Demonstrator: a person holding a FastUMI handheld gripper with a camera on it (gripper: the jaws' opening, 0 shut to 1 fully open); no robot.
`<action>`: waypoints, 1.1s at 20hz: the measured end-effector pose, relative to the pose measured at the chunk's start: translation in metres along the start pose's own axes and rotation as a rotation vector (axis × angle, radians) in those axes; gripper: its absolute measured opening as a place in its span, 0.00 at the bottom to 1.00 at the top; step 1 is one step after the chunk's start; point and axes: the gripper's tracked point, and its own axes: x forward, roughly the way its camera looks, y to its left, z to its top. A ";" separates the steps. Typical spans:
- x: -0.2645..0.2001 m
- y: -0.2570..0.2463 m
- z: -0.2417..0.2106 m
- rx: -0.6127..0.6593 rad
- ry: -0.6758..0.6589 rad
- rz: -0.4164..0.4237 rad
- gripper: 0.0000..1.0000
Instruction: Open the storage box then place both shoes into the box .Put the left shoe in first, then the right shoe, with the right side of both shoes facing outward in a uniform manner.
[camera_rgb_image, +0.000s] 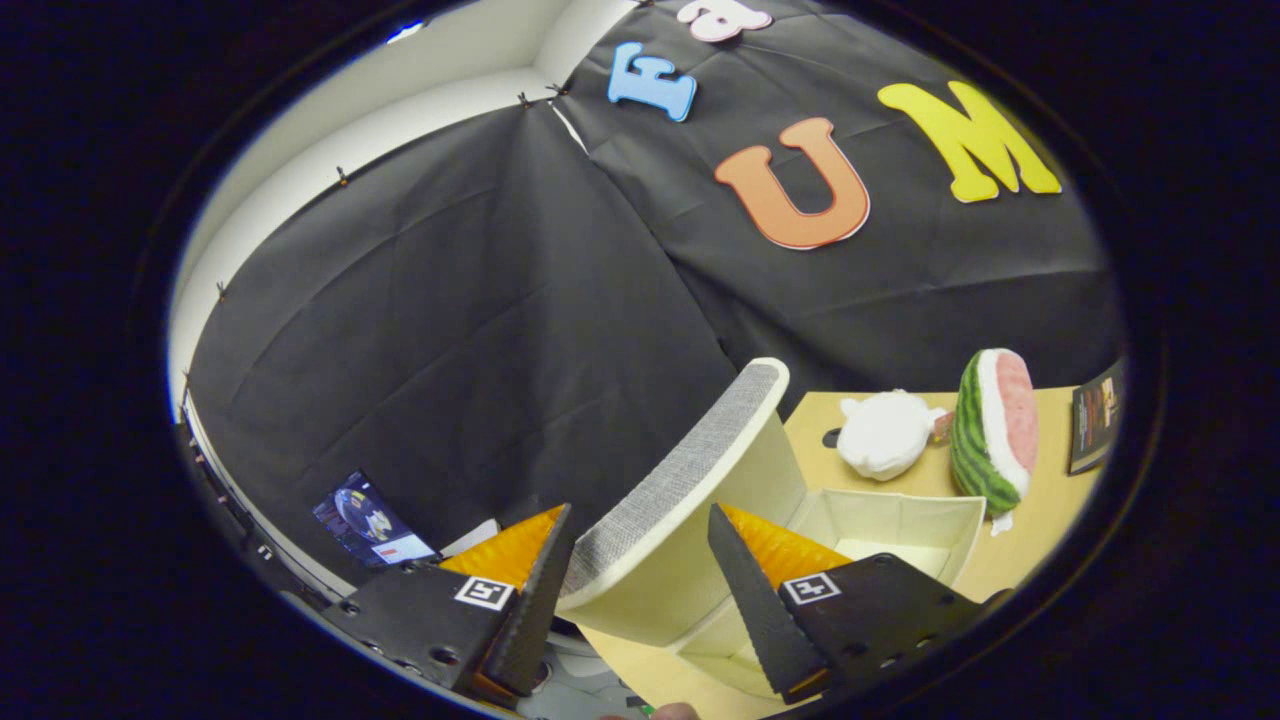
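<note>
Between the gripper's (640, 600) spread fingers, touching neither, the storage box's (880, 525) lid (690, 480) stands raised; opening looks done; the box looks bare, so both shoes seemingly remain.

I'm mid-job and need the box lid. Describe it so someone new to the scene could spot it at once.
Start at the tan table by the black cloth wall, where a cream storage box stands open. The lid rises tilted from the box's near end, between the spread gripper fingers. Unlike the white plush toy and watermelon plush beyond, it is a flat panel with a grey woven edge.
</note>
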 end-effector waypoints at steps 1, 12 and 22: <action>0.003 0.003 -0.001 -0.001 0.004 0.003 0.82; -0.013 -0.027 0.021 -0.042 -0.087 -0.164 0.95; -0.144 -0.084 0.051 -0.224 -0.247 -0.477 0.95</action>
